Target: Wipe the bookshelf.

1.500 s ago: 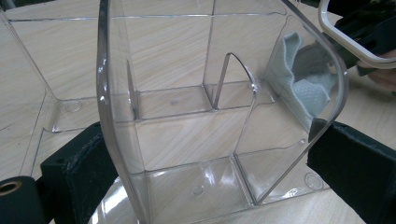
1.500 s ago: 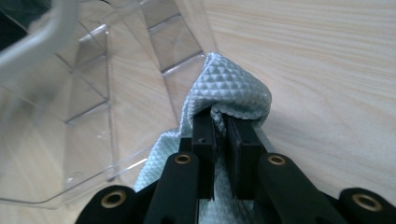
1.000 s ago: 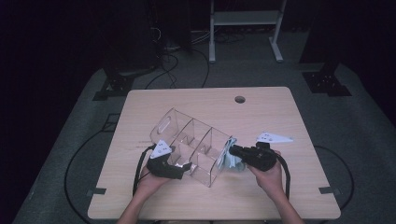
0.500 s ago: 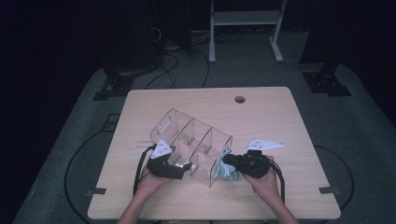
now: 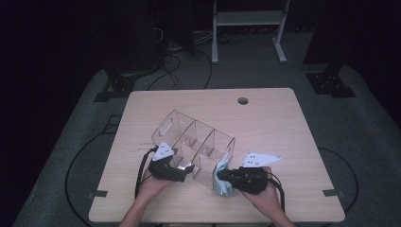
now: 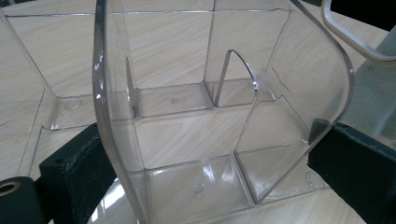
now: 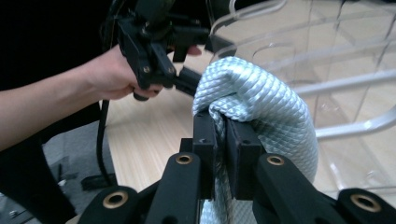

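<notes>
On the light wooden table [image 5: 283, 123] a clear plastic organizer with several compartments and a handle cut-out [image 5: 194, 142] lies tilted, its open side turned toward the person. At the left side of the high view, the left gripper [image 5: 187, 169] is held by the left hand [image 5: 151, 182] at the near left corner of the organizer. In the left gripper view, one transparent wall of the organizer [image 6: 224, 107] stands between the two black jaws, with one jaw on each side of it; I cannot tell if the pads really press on the wall, because their inner faces are hidden. To the right, just beside the near right end wall of the organizer, there is a pale blue cloth with a diamond quilted pattern [image 5: 222, 182], bunched into a fold. The right gripper [image 5: 221, 176], carried by the right hand [image 5: 265, 196], has this cloth clenched. In the right gripper view, its two black jaws are pressed tightly together on a pinch of the cloth [image 7: 261, 102], and the rest of the fabric bulges over and around the jaw tips, touching the rim of the organizer [image 7: 345, 60] behind it.
</notes>
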